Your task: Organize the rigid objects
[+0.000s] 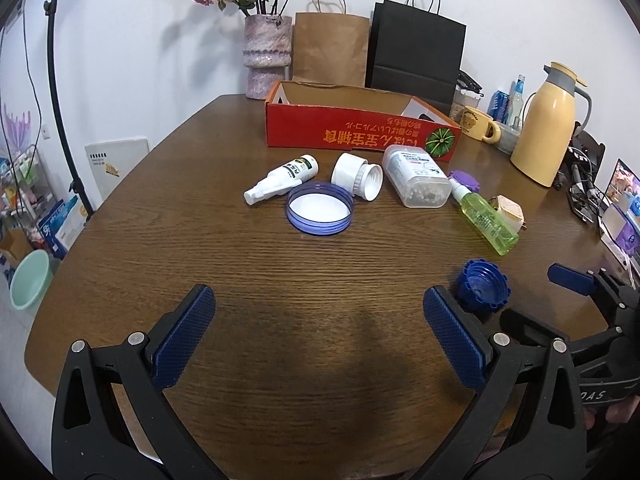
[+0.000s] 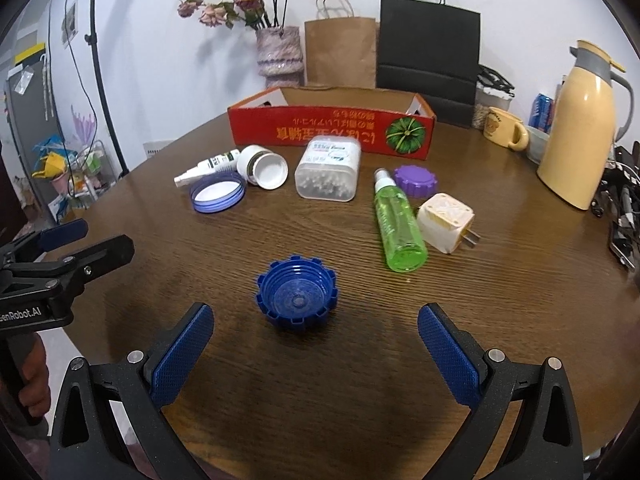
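Right wrist view frames the blue cap (image 2: 296,297) at twelve o'clock of the right claw (image 2: 316,354), lined up ahead of wide-spread, empty jaws, which suggests it is the next pick. It lies on the bench (image 2: 320,392) hollow side up, a dark blue plastic ring with notched rim and threads inside. Farther on, at twelve, the red box (image 2: 332,132) stands open-topped, likely the place for the loose pieces lying before it. From the left wrist view, the left claw (image 1: 318,332) hangs equally wide and empty, cap at its two o'clock.
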The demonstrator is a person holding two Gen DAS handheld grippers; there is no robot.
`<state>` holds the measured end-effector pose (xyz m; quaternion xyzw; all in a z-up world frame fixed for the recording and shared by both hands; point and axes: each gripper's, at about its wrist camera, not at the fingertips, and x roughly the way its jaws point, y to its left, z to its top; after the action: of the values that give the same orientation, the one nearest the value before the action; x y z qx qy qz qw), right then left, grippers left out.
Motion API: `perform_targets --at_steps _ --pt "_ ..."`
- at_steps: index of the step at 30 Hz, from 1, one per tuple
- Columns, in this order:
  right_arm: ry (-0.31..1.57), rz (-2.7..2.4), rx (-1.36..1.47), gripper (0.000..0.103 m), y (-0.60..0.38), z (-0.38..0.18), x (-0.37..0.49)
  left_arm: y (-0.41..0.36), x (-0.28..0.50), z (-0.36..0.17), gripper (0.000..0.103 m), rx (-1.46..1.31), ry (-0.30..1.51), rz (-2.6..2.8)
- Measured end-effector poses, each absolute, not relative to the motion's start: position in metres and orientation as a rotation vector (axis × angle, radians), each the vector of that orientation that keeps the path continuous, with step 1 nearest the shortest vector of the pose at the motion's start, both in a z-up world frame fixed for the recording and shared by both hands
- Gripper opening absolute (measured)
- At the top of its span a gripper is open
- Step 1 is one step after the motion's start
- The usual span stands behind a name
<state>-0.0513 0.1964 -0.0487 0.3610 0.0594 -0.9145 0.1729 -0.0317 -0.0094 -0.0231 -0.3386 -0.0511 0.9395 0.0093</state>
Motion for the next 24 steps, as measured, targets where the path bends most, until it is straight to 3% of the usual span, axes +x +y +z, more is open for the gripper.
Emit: perform_targets --at_steps 6,12,14,16,24 --pt "0.196 -2.566 1.060 0.103 0.187 -0.058 -0.065 -0.014 -0.045 -0.026 0.103 -1.079 -0.174 2.926" --pt "0.221 -2.533 1.118 0.088 0.180 -0.068 -0.079 -0.018 -0.059 -0.030 0.103 -1.112 -0.185 2.914" --pt "0.222 -2.520 1.130 0.068 0.179 -0.070 -0.082 -0.019 -0.063 -0.030 0.103 -1.119 -0.185 2.912" --pt "0.211 -2.494 1.141 0.058 0.178 -0.072 -0.085 -0.019 -0.068 -0.030 0.103 -1.124 -0.187 2.909" --pt "0.213 -2.484 1.103 0.058 0.174 -0.068 -0.096 -0.021 -0.092 -0.031 0.103 -1.174 -0.197 2.901"
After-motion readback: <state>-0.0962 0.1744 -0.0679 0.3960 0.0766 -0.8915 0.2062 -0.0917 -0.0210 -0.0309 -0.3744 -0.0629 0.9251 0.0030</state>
